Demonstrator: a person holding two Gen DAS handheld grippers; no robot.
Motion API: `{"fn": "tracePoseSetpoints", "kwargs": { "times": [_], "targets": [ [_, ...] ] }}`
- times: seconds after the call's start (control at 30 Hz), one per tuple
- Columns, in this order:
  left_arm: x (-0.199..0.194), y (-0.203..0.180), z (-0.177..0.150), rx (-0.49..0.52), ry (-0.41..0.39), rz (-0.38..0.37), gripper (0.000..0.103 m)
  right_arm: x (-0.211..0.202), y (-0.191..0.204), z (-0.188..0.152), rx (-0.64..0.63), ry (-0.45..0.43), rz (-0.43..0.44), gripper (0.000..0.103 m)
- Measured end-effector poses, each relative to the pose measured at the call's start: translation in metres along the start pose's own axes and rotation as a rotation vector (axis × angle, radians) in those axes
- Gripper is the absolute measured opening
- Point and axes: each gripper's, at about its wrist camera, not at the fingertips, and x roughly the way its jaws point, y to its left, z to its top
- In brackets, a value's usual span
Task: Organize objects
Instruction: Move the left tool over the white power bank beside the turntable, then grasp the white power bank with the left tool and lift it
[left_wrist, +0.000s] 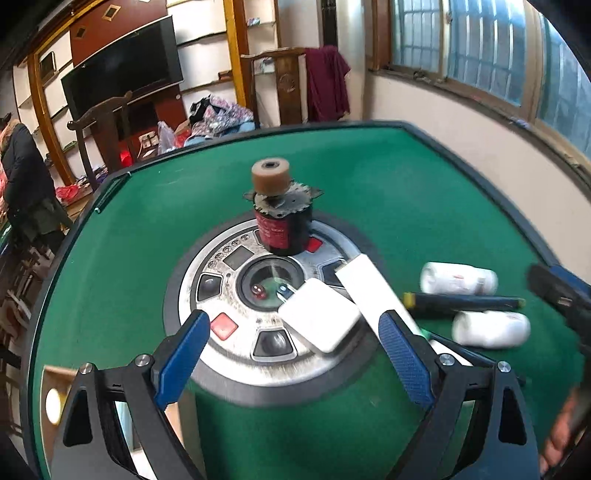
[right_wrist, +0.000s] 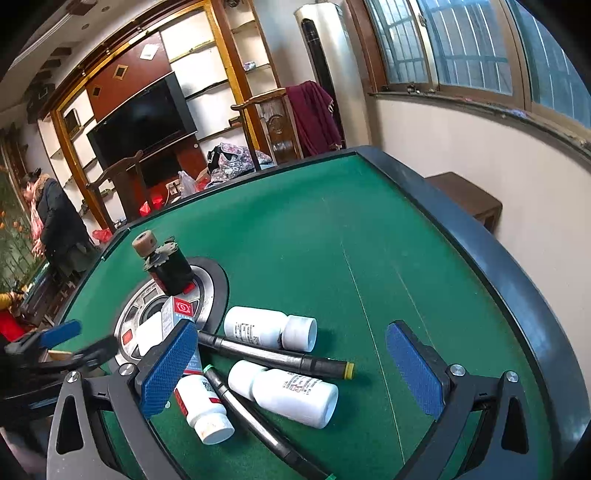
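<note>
Hovering above the round control panel (left_wrist: 207, 295) in the middle of the green tabletop (left_wrist: 369, 192), the left tool (left_wrist: 291, 350) is wide open and holds nothing. Between its fingers lies a flat white box (left_wrist: 319, 319), resting on the panel and touching a long white box (left_wrist: 373, 291) beside it. A dark motor (left_wrist: 282, 225) stands upright on the far part of the panel.

The right tool (right_wrist: 291, 373) is also wide open and empty, above a small heap: two white bottles (right_wrist: 269, 328) (right_wrist: 288, 393), a third bottle with a red label (right_wrist: 203, 406), a black pen (right_wrist: 280, 356) and a second dark rod (right_wrist: 251, 410), all touching or crossing each other.

I judge the step is to choose one object and grip it. The bottles are round and may roll, so it is better to close across the body, not the cap. The pen lies between the two bottles, so lifting it first could disturb them. For the flat box, come down straight, with one finger at each side.
</note>
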Motion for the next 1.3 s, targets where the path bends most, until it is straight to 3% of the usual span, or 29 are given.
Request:
{"fn": "tracePoseSetpoints", "kwargs": {
  "times": [0.2,0.3,0.37,0.4,0.47,0.53,0.63,0.77,0.87,0.93,1.0,1.07,1.3],
  "targets": [
    [0.040,0.025,0.017,-0.145,0.033,-0.039,0.092,0.006,-0.002,0.002,0.021,0.018,0.000,0.103],
    [0.060,0.019,0.019,-0.076,0.080,0.029,0.092,0.007,0.002,0.000,0.001,0.021,-0.008,0.103],
    [0.060,0.016,0.015,-0.053,0.089,-0.001,0.090,0.008,0.005,0.000,-0.013,0.021,-0.014,0.103],
    [0.059,0.013,0.013,-0.041,0.098,-0.022,0.087,0.008,0.006,-0.001,-0.018,0.020,-0.018,0.103],
    [0.051,0.005,0.006,-0.001,0.096,-0.066,0.064,0.008,0.007,-0.001,-0.022,0.017,-0.024,0.103],
    [0.041,-0.006,0.000,0.043,0.104,-0.078,0.051,0.010,0.008,-0.002,-0.026,0.023,-0.023,0.103],
    [0.027,-0.016,-0.015,0.074,0.134,-0.111,0.051,0.011,0.009,-0.003,-0.030,0.033,-0.021,0.103],
    [0.017,-0.025,-0.025,0.115,0.122,-0.071,0.052,0.009,0.009,-0.004,-0.027,0.028,-0.015,0.103],
    [0.025,-0.030,-0.033,0.114,0.161,-0.043,0.066,0.008,0.010,-0.005,-0.029,0.028,-0.012,0.103],
    [0.025,-0.032,-0.039,0.099,0.138,-0.036,0.071,0.007,0.010,-0.005,-0.030,0.025,-0.013,0.103],
    [0.025,-0.031,-0.039,0.099,0.140,-0.044,0.070,0.007,0.010,-0.005,-0.026,0.027,-0.010,0.103],
    [0.020,-0.028,-0.039,0.097,0.131,-0.049,0.044,0.008,0.010,-0.005,-0.025,0.029,-0.010,0.103],
    [-0.015,-0.025,-0.055,0.078,0.073,-0.089,0.044,0.008,0.012,-0.006,-0.031,0.028,-0.005,0.103]
  ]
}}
